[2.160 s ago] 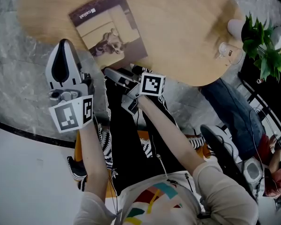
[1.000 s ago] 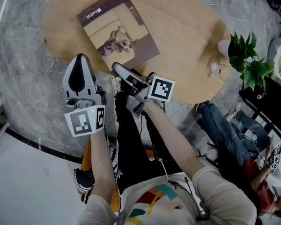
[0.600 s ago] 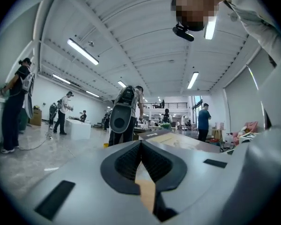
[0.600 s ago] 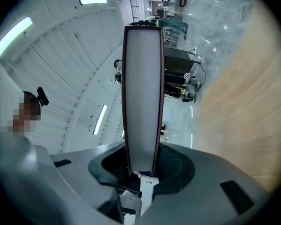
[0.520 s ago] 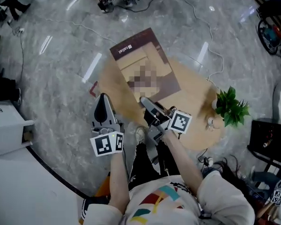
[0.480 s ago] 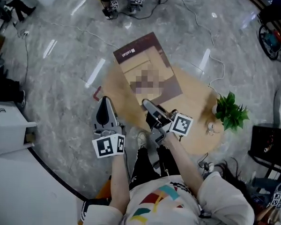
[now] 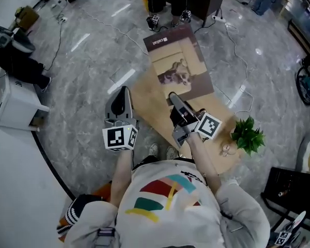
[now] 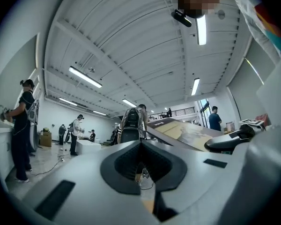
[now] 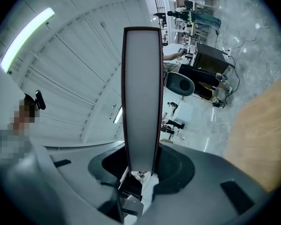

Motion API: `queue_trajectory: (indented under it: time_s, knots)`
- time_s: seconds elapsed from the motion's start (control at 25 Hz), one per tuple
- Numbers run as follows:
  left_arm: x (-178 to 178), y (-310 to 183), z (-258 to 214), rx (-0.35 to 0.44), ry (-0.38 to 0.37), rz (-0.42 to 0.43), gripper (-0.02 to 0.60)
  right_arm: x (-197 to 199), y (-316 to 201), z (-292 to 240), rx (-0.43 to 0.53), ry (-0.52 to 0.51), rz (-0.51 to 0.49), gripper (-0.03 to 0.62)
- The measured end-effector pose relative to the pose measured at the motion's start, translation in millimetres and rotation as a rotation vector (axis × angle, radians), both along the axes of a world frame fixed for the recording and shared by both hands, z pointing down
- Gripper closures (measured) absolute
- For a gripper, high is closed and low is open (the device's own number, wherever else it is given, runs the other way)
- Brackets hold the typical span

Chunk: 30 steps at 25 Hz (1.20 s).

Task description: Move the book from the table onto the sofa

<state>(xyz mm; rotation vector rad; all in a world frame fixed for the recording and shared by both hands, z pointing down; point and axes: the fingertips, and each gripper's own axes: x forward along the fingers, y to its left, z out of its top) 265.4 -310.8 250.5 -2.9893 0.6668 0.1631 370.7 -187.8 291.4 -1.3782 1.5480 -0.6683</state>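
We are seeing a wooden table [image 7: 151, 106] standing on the marble floor [image 7: 77, 102]; a plant [image 7: 248, 135] and a small glass thing [image 7: 227, 150] are sitting near its right end.

Book [image 9: 141, 97] seen edge-on up the frame's middle, lower end clamped between the right gripper [image 9: 140, 171] jaws, ceiling light [image 9: 25, 36] upper left, wooden table [image 9: 264, 135] at right edge

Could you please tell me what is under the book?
The book, clamped in the right gripper, hangs above the wooden table's far end and the marble floor. The patch directly beneath it is hidden.
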Motion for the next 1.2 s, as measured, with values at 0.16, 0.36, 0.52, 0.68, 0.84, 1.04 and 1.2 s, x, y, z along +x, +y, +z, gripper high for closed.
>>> queue_trajectory:
  time_s: [0.16,0.36,0.52,0.68,0.84,1.04,1.2]
  knots:
    - [-11.0,0.2,-2.5,-0.005,-0.009,-0.036,0.574,-2.9,3.9,-3.7,0.010,-0.017,-0.008,0.436]
    - [-26.2,4.1,-0.8,-0.008,-0.021,-0.096,0.574,-5.5,2.7,8.1,0.000,-0.027,-0.052,0.436]
    - [-73.5,12.0,9.5,-0.011,-0.063,-0.222,0.574,-34.5,-15.7,14.0,-0.014,0.024,-0.188,0.436]
    - [-122.0,7.3,2.0,0.016,-0.045,-0.362,0.574,-74.9,-49.5,-2.7,0.023,0.053,-0.344,0.436]
    - [-209.7,5.6,-18.5,0.055,-0.011,-0.559,0.574,-160.7,-80.5,-31.2,0.050,0.114,-0.557,0.436]
    - [-357.1,28.5,-46.6,0.082,0.008,-0.856,0.574,-316.6,-93.5,-71.5,0.114,0.186,-0.888,0.437]
    - [-511.8,102.4,-54.2,0.090,0.004,-1.191,0.574,-475.1,-71.9,-91.3,0.170,0.159,-1.211,0.437]
